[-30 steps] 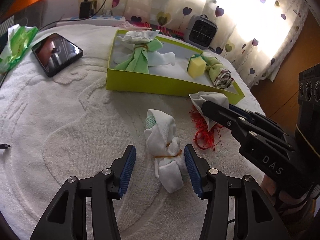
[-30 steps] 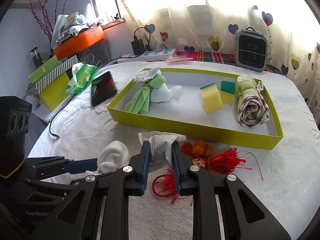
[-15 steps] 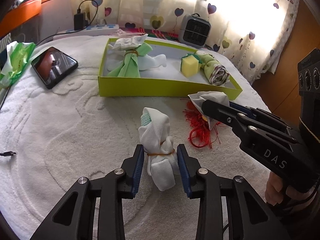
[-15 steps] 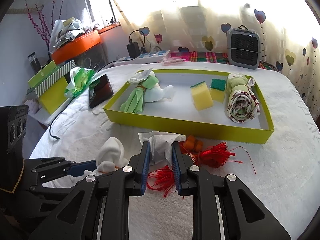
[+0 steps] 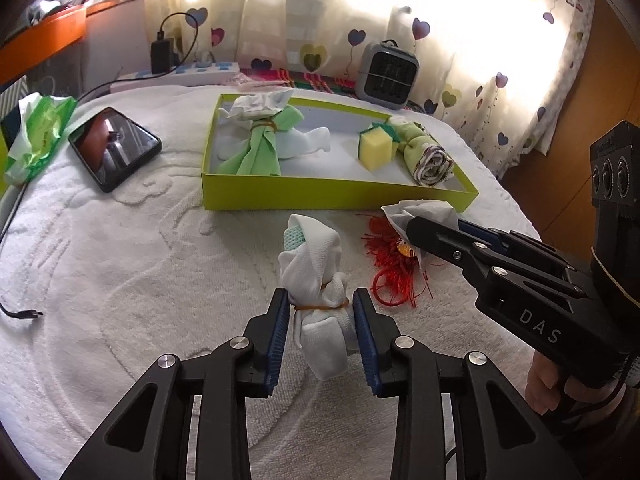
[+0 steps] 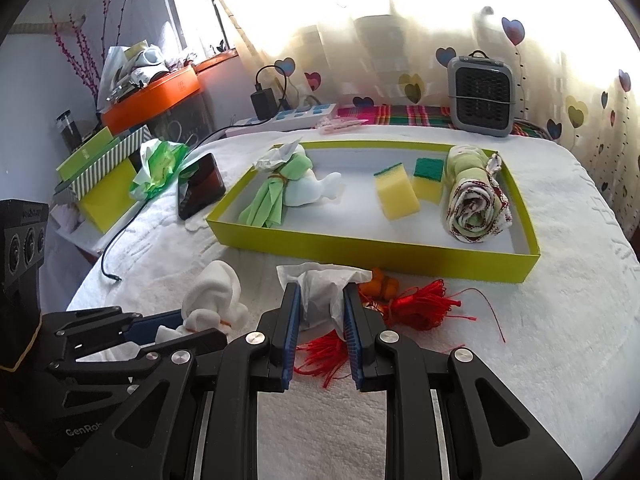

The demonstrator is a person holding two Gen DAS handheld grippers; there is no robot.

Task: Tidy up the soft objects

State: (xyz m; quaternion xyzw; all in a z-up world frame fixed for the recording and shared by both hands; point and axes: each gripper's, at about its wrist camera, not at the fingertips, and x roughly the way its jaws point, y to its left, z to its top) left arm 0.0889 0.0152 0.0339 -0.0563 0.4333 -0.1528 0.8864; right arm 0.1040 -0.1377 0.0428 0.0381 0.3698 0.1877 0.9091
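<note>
A white sock bundle (image 5: 318, 288), tied with a rubber band, is held between the two blue pads of the left claw (image 5: 320, 312). The pads are pressed against the bundle's sides at the band, so the left claw is closed on it. The top of the bundle sticks up on the far side of the pads, and its bottom end hangs down on the near side. The bundle is seen over the white towel (image 5: 120, 280) that covers the desk, near the front wall of the green tray (image 5: 320, 196).

A crumpled white tissue (image 6: 322, 292) is gripped by the right claw (image 6: 320, 312). The tissue is squeezed between the blue pads, and its top pokes out toward the tray. Red tassel strings (image 6: 420, 304) are spread on the towel just under and to the right of this claw, with a small orange piece (image 6: 382, 285) beside them. In the left wrist view, the right claw is seen to the right of the sock bundle, a little apart from it.

Inside the tray, a green and white cloth bundle (image 6: 280, 192) is laid at the left. Two yellow sponges (image 6: 398, 194) are set in the middle, and a rolled towel (image 6: 476, 204) is laid at the right. A black phone (image 5: 114, 150) is laid on the towel to the left of the tray.
</note>
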